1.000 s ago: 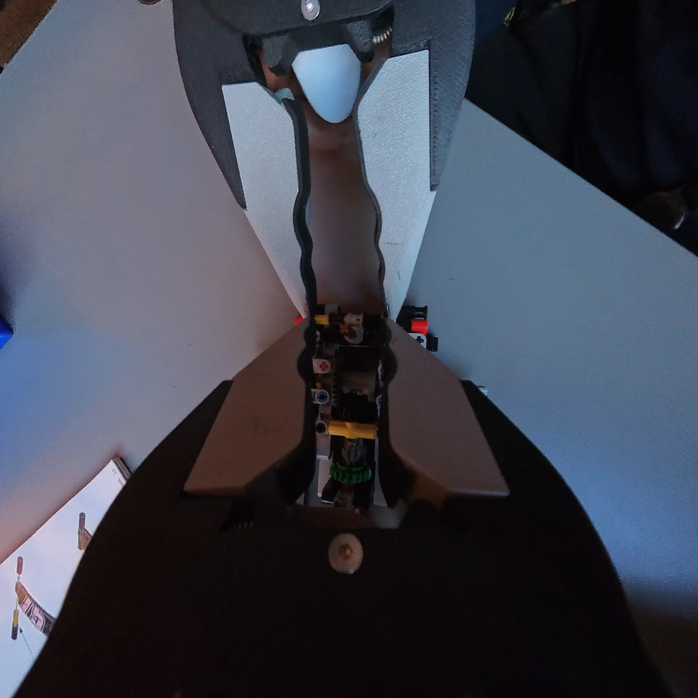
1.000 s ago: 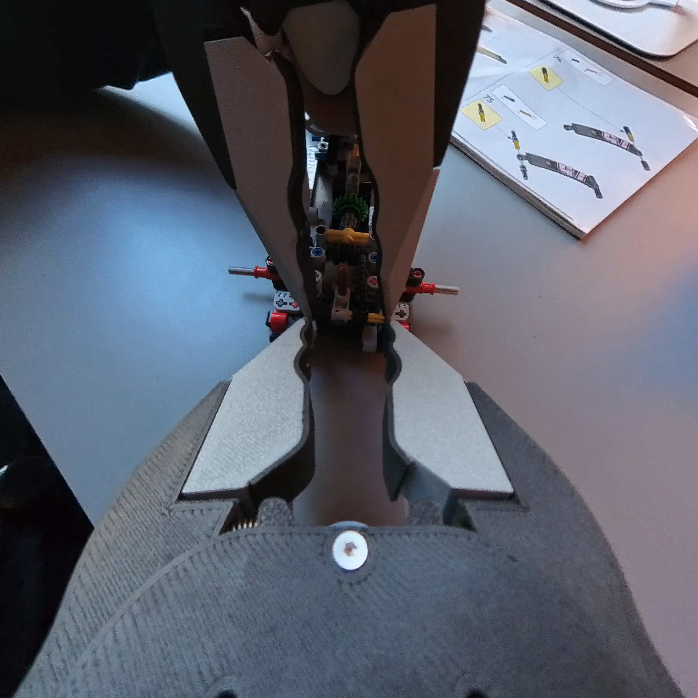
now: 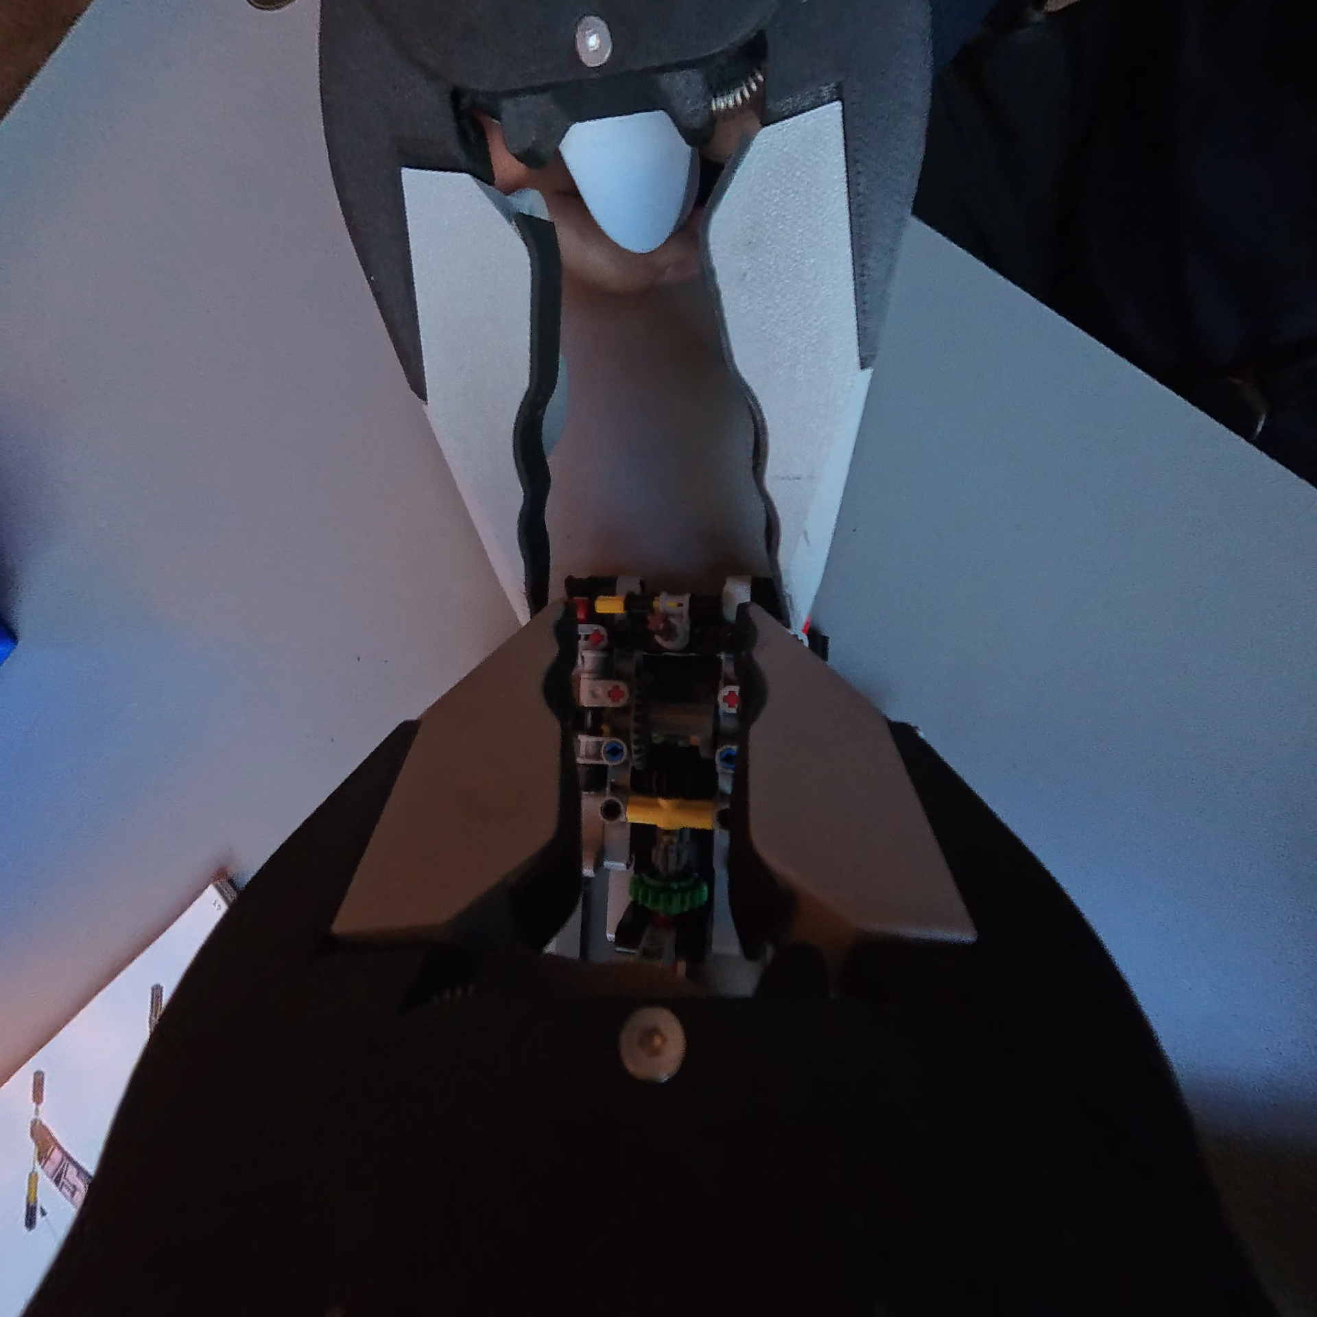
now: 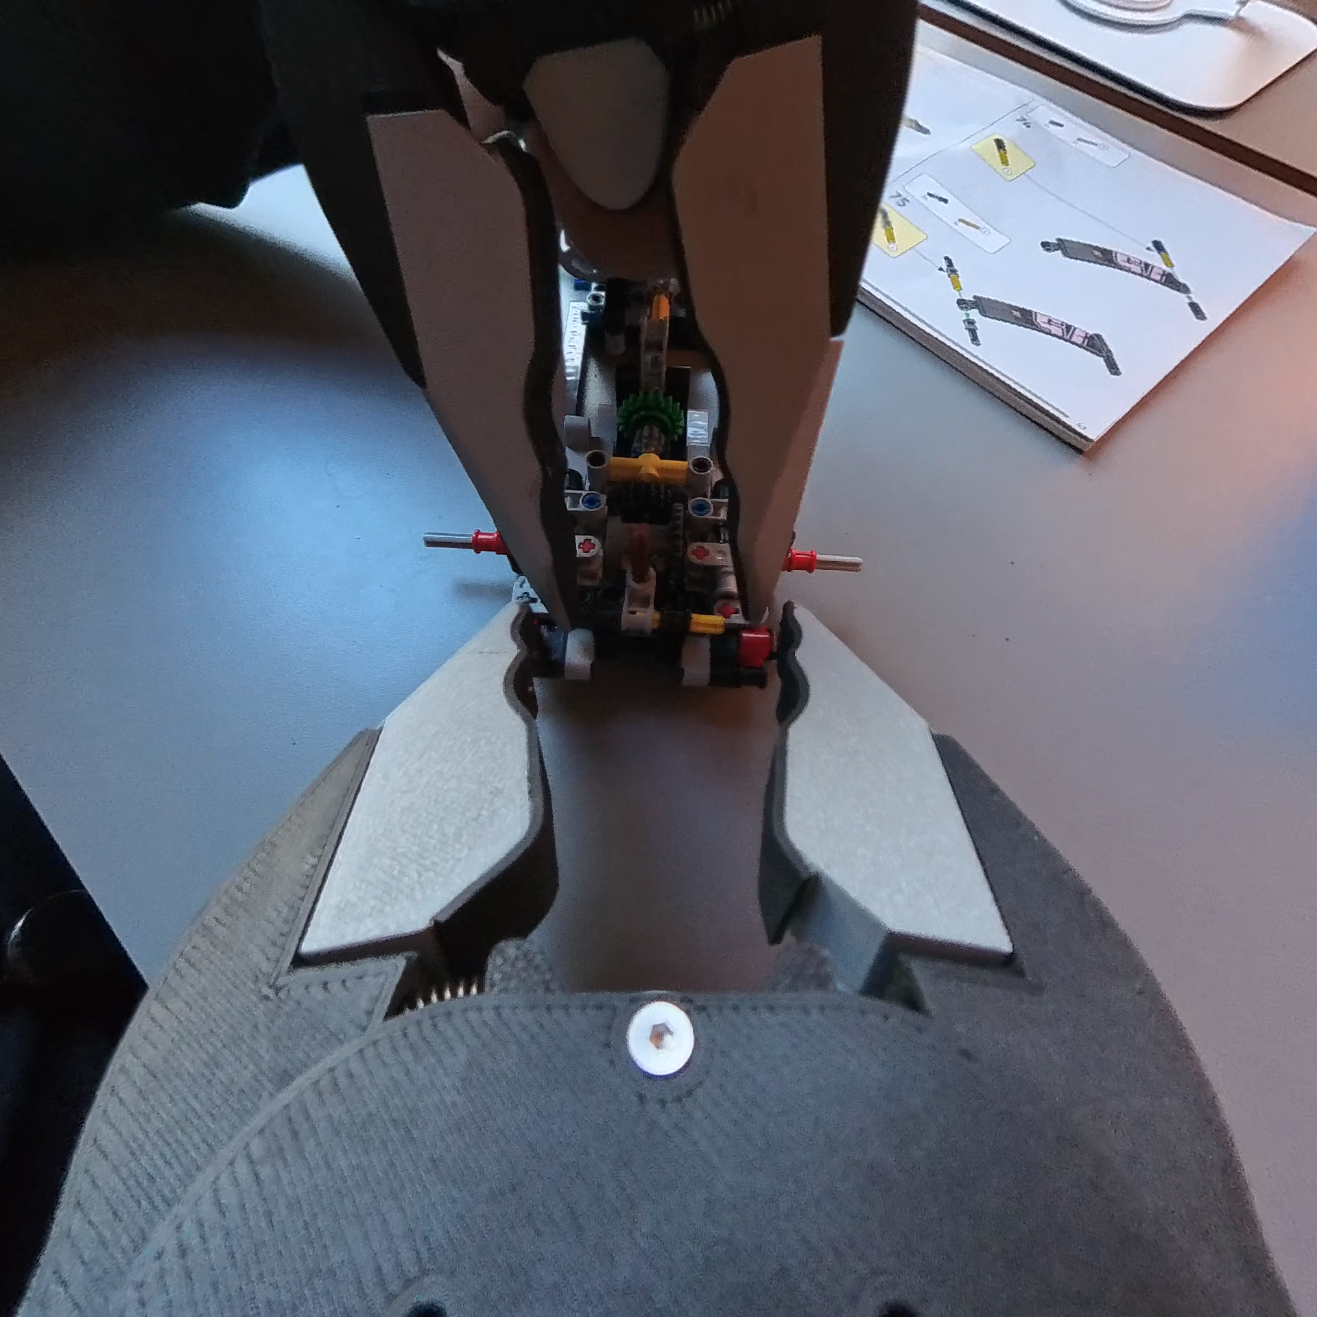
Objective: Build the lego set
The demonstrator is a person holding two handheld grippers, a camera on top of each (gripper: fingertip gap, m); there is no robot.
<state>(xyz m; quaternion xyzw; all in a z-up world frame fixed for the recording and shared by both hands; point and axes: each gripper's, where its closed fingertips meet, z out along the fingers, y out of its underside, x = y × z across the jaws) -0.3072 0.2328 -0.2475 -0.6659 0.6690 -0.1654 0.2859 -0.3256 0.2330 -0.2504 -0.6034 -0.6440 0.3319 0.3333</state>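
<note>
A small brick-built mechanism [image 4: 648,513] with a green gear, yellow pins and red-tipped axles lies on the grey table [image 4: 214,499]. The two grippers face each other over it. My right gripper [image 4: 656,634] is open, its fingertips standing wide on either side of the mechanism's near end, with a gap on the right side. My left gripper [image 3: 656,613] is also open. Its fingers flank the mechanism [image 3: 663,713] closely along both sides. The left gripper also shows in the right wrist view [image 4: 659,613], and the right gripper in the left wrist view [image 3: 659,563].
An open instruction booklet [image 4: 1069,249] lies on the table at the far right; it also shows in the left wrist view [image 3: 85,1104]. A flat white object [image 4: 1140,43] lies beyond it. The table's edge [image 3: 1140,370] runs diagonally at the right, with darkness beyond.
My right gripper has let go of the mechanism's end and opened wide. My left gripper's fingers have also spread apart a little. The mechanism lies where it was.
</note>
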